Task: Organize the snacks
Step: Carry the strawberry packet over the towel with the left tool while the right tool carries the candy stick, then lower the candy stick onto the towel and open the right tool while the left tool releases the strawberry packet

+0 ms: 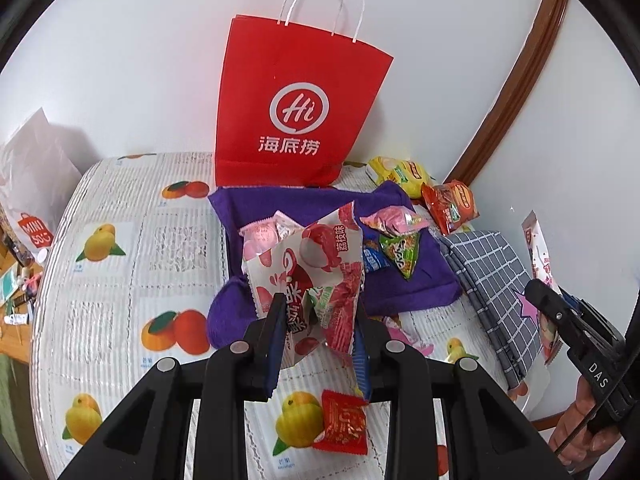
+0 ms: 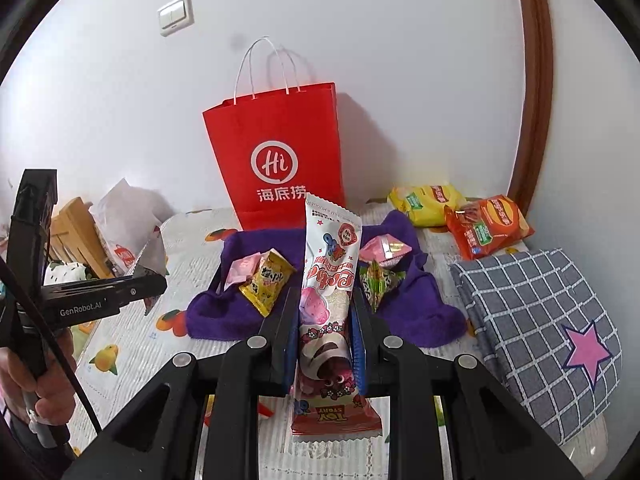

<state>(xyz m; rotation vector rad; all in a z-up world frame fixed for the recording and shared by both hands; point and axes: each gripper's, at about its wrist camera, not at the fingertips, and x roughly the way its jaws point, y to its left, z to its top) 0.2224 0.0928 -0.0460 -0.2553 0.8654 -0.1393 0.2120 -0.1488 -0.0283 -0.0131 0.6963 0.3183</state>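
A white store bag (image 1: 30, 184) is standing at the table's 9 o'clock edge. The table (image 1: 120, 280) is wearing a fruit-print cover. The left gripper (image 1: 318, 320) is clamping a white-and-red lychee snack packet (image 1: 316, 276) between narrow jaws, and the packet is hanging clear above the cover. A small red candy packet (image 1: 344, 424) is lying on the cover at 6 o'clock of that gripper. A purple towel (image 1: 420, 280) is lying at the table's centre, carrying pink wrapped sweets (image 1: 262, 236), a yellow sachet (image 2: 266, 280) and a green triangular packet (image 1: 402, 252). A red paper bag (image 1: 296, 112) is standing upright at 12 o'clock of the towel, against the wall. The right gripper (image 2: 326, 324) is pinching a tall white-and-pink Toy Story snack bar (image 2: 328, 280) upright between narrow jaws. A yellow chip bag (image 2: 428, 204) and an orange chip bag (image 2: 488, 228) are lying at 2 o'clock of the towel, near the wall corner. A folded grey checked cloth (image 2: 528, 312) with a pink star is lying at 3 o'clock of the towel. A hand is gripping each tool handle.
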